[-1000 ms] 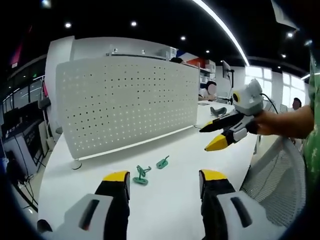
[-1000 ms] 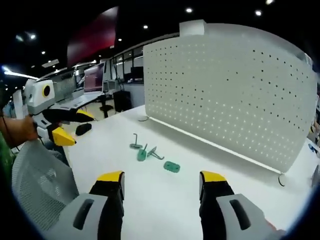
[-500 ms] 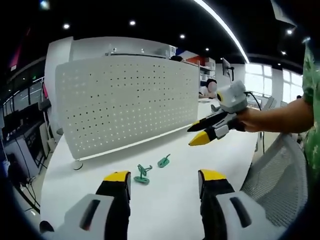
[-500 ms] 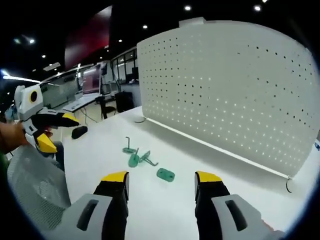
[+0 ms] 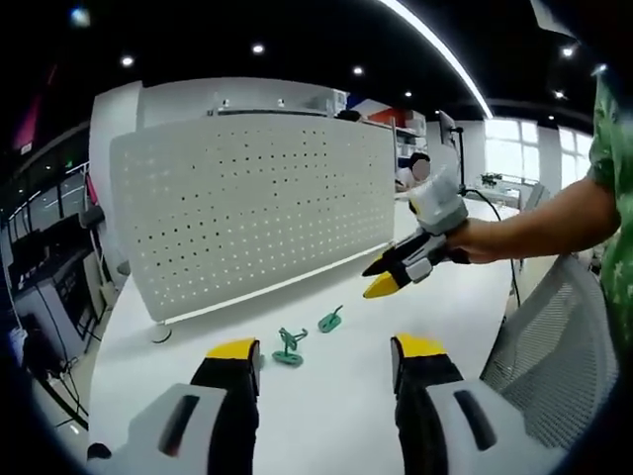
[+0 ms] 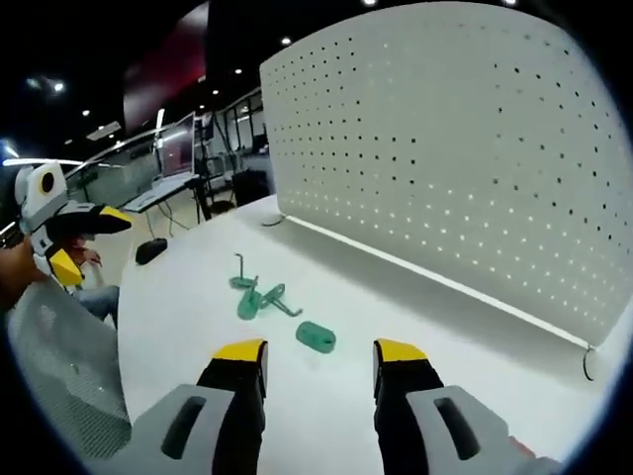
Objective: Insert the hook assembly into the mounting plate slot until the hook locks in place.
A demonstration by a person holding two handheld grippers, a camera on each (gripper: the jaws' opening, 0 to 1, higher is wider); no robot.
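Green hooks (image 6: 259, 296) beside perforated panel (image 6: 445, 148).

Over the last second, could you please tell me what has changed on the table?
The right hand-held gripper has advanced toward the green hooks and the pegboard, which loom larger in the right gripper view; its jaws look slightly closer together but still open. Nothing was grasped or released. The hooks, the green plate piece and the left hand-held gripper stayed as they were.

A white tabletop (image 6: 198, 297) carries green plastic hook pieces (image 6: 255, 297) mid-surface and an upright white perforated metal pegboard (image 6: 445, 158) along its far edge.
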